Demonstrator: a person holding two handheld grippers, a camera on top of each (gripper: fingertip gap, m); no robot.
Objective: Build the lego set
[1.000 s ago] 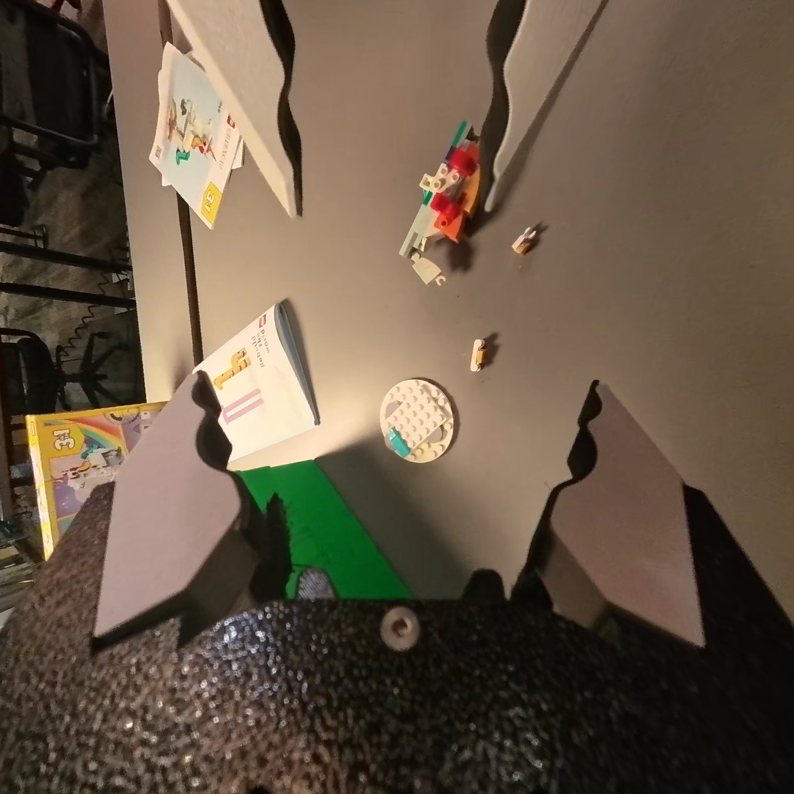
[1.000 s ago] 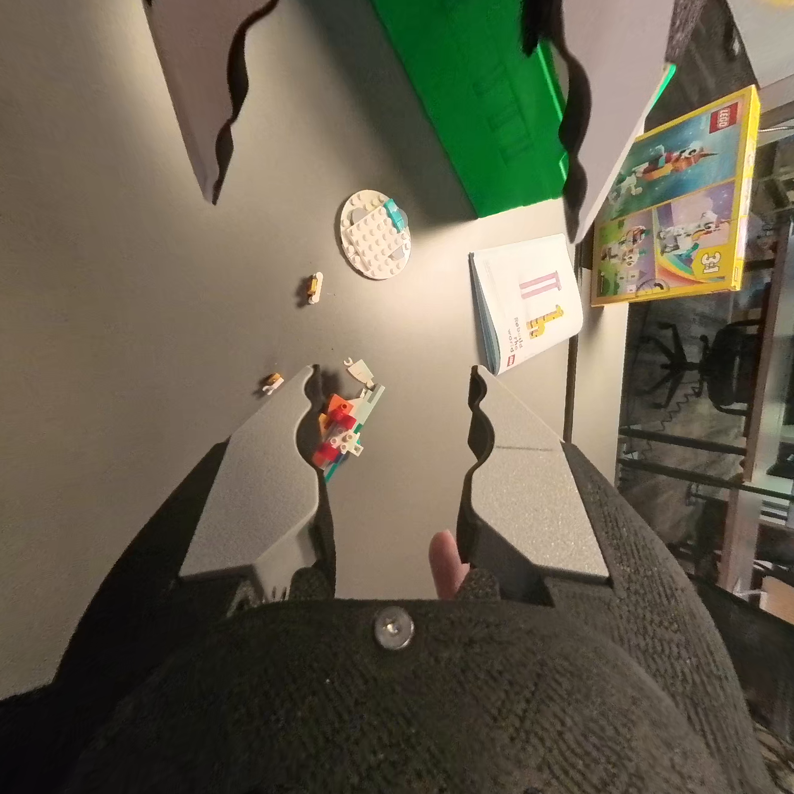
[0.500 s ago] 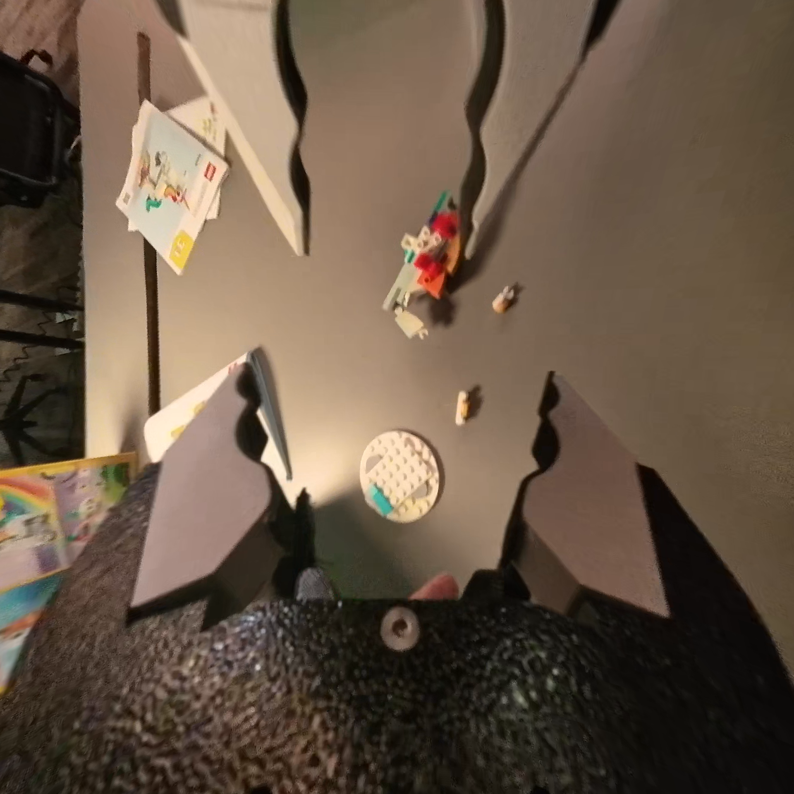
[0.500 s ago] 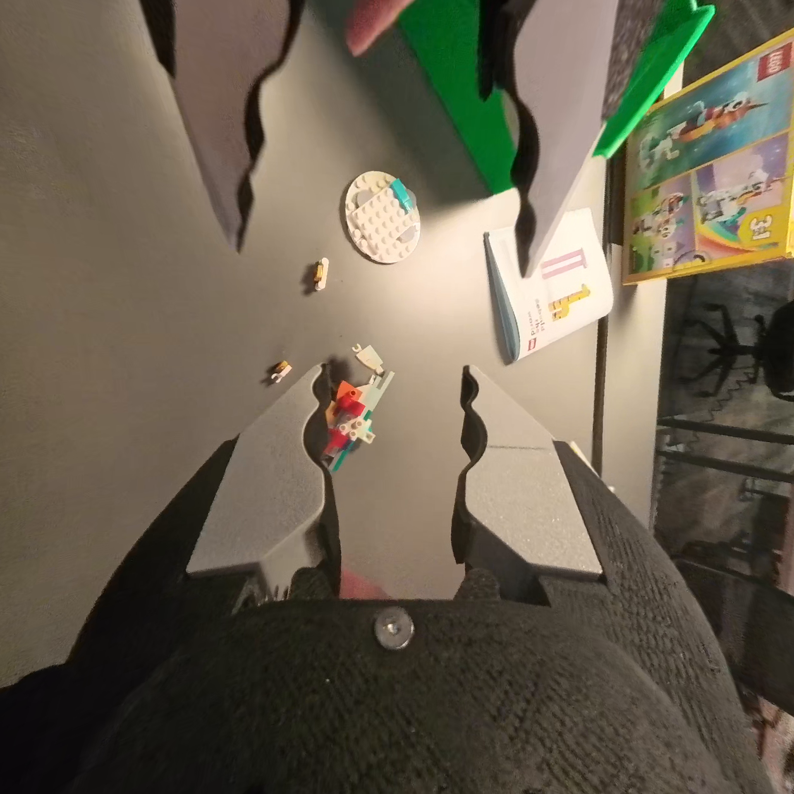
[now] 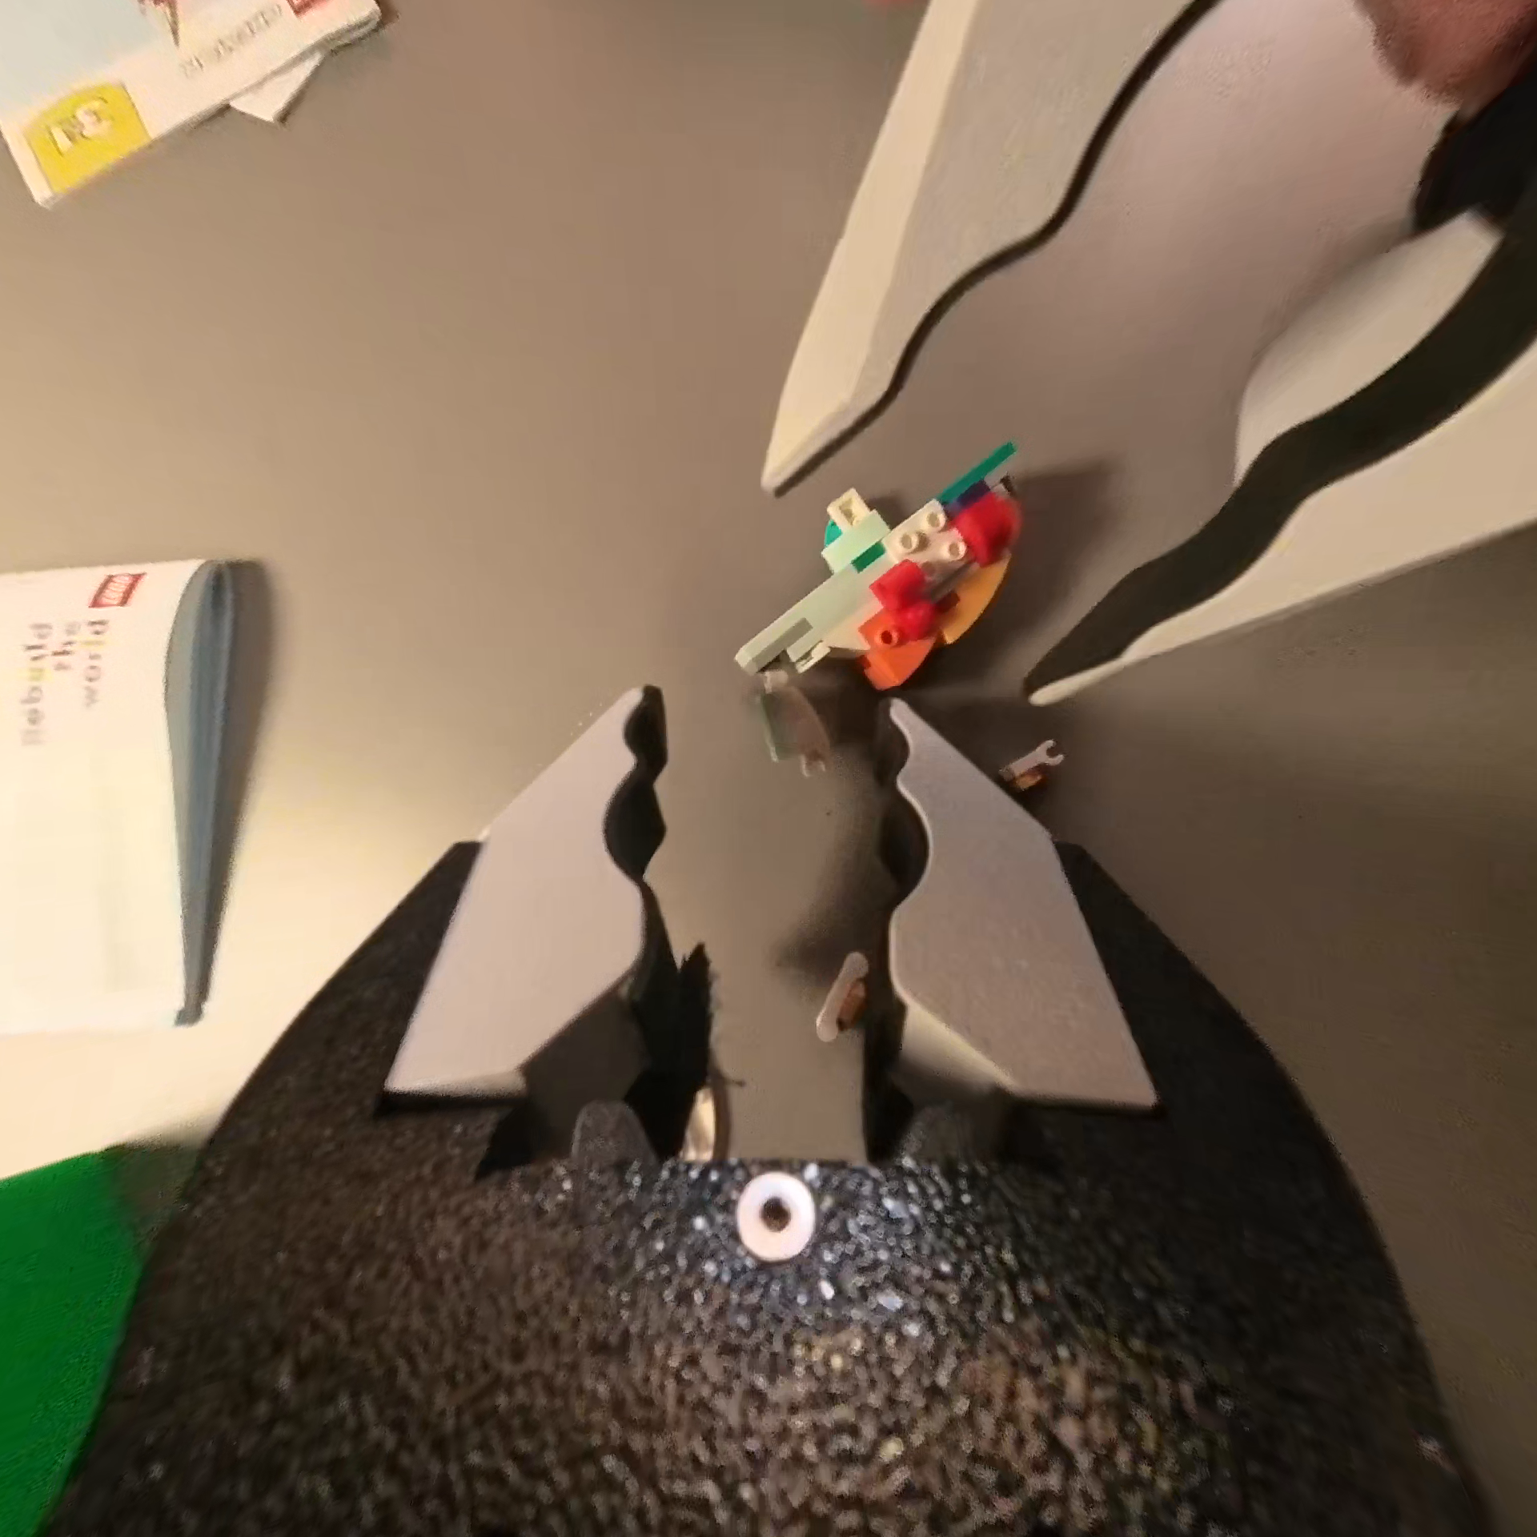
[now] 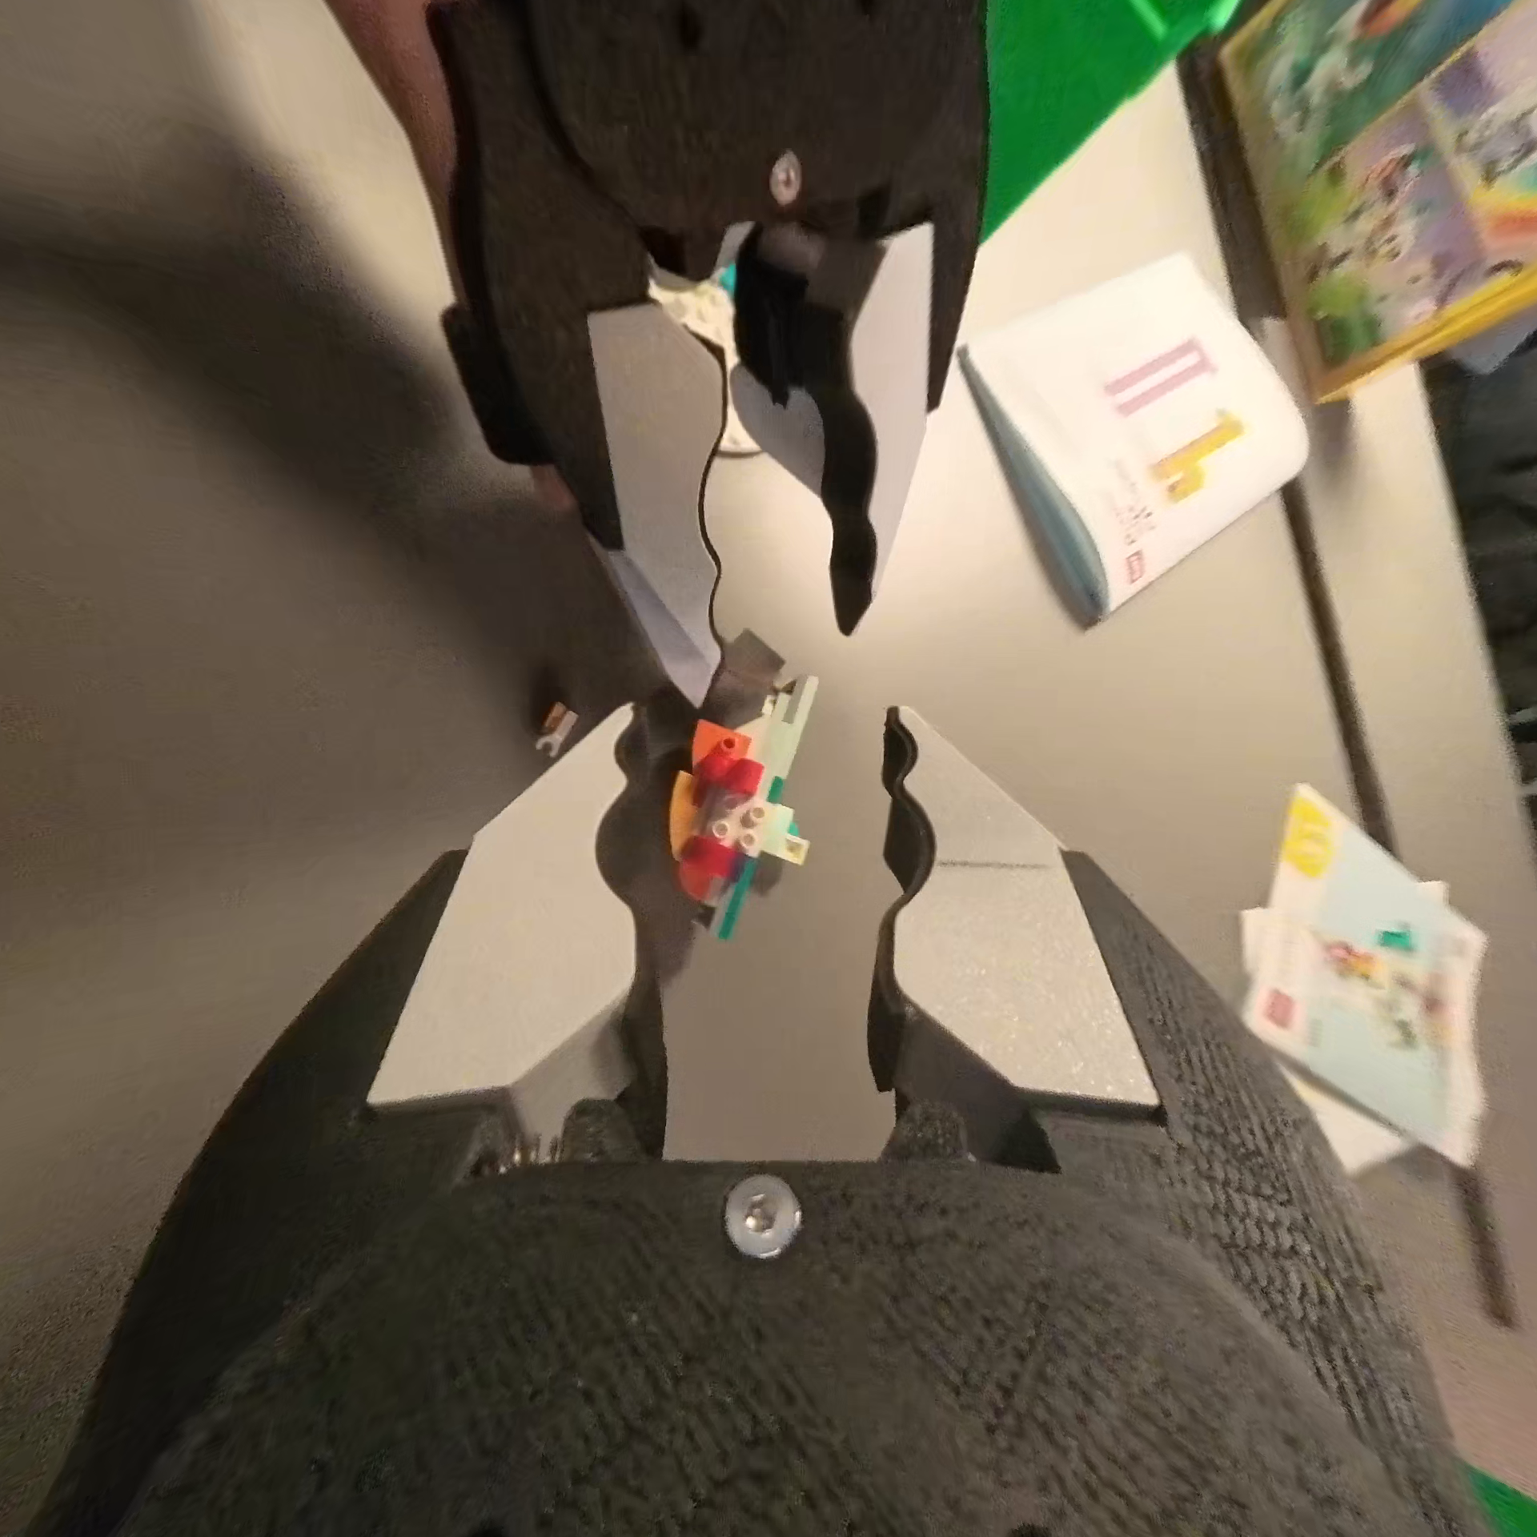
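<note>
Both grippers had their jaws apart, gripping nothing. Left gripper [image 5: 769, 707] hovered right at a small pale flat piece [image 5: 790, 732], just beside the colourful brick build [image 5: 898, 599] on the grey table [image 5: 499, 374]. Right gripper [image 6: 761, 724] straddled that build, pads not pressing. No containers except a closed toy box [image 6: 1372, 166].

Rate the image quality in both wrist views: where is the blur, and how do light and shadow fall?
Left wrist view: booklet and green plate smeared at the left edge; brick model fairly sharp; warm light, hard finger shadows. Right wrist view: blur at the edges, on box and leaflets; dark shadow across the table on the left.
</note>
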